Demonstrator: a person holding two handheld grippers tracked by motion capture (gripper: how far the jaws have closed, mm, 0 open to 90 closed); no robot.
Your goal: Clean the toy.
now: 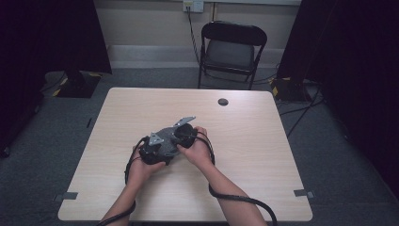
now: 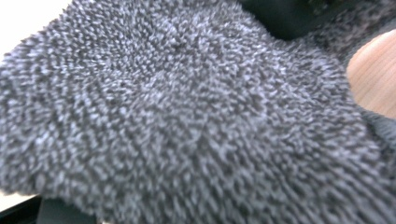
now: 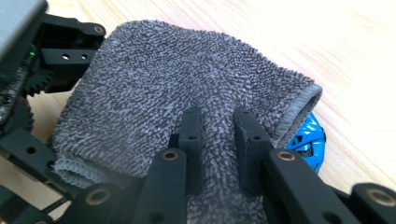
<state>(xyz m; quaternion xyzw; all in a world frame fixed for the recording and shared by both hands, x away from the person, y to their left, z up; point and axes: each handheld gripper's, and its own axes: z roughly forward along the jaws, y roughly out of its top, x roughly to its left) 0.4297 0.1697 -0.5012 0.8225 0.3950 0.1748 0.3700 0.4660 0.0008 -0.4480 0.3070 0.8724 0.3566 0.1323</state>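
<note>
1. Your two grippers sit together near the middle of the desk [image 1: 263,188], w/ a grey towel [image 3: 187,79] bunched between them. The towel is the landmark here.
2. Right gripper [image 3: 219,140]: clenched on a fold of the towel; pinched cloth shows between its two black jaws in the right gripper view.
3. Left gripper [image 1: 153,150]: just left of the towel in the high view. The left gripper view is pressed up against terry pile, blurred, so I can't tell whether it grips or is released.
4. Edges: the towel's hemmed edge runs down its right side in the right gripper view; a looped fold lies at its lower left, next to the left gripper's gears.
5. Room: bare desk all round the towel. The far edge, w/ a round cable hole [image 1: 223,101], is well apart; side edges are also well apart; the near edge is closer.
6. Hidden: a blue object [image 3: 306,140] pokes out from under the towel's hem, mostly covered, can't ID it.
7. In the high view your hands and the grippers cover most of the towel.
8. A chair [image 1: 231,49] stands beyond the desk, far from the towel.
</note>
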